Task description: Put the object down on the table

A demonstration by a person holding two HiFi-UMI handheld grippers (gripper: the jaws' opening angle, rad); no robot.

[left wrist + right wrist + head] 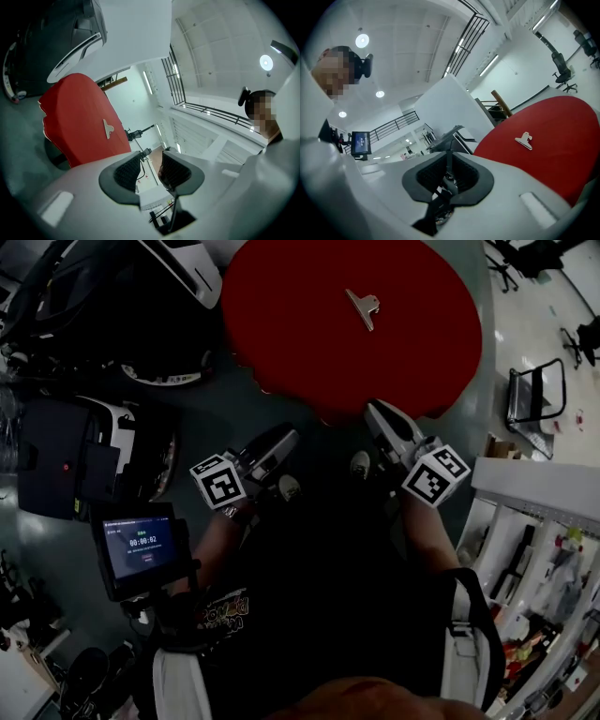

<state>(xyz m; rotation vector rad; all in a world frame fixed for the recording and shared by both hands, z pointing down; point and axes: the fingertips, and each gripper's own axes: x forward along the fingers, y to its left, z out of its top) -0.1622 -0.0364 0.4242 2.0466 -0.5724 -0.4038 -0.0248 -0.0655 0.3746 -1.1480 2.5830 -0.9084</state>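
Smooth matt red table (281,324); silvery metal bulldog clip (364,307); left tongs (151,168) and right tongs (447,173): smooth grey plastic shells, matt black ribbed pads (127,171).

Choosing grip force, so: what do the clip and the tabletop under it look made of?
The clip looks like bare metal, pale and silvery with a slight sheen, though plastic is possible. The tabletop looks covered in matte red cloth or felt: no glare, wavy edge.

Dark floor (202,416), white shelving (536,521), ceiling lamps (266,62)
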